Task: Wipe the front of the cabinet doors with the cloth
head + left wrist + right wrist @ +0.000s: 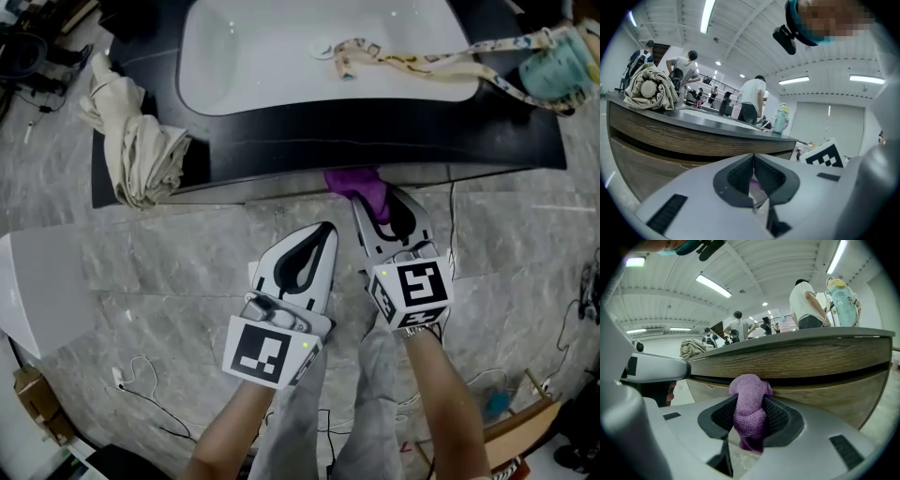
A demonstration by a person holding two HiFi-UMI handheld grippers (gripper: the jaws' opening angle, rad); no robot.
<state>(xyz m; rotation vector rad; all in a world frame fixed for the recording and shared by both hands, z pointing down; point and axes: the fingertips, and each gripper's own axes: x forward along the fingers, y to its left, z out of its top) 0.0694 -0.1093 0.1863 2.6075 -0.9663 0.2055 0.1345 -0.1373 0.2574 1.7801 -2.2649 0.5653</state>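
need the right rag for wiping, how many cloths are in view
2. A purple cloth clamped in the right gripper, up at the cabinet front below the counter; a beige cloth bundled on that counter's left end. Others could be hidden.

Left gripper, jaws closed tip to tip, faces the wood-grain cabinet front beneath a dark countertop. On the countertop, a beige crumpled bundle lies at left and a pale green bottle stands at right.
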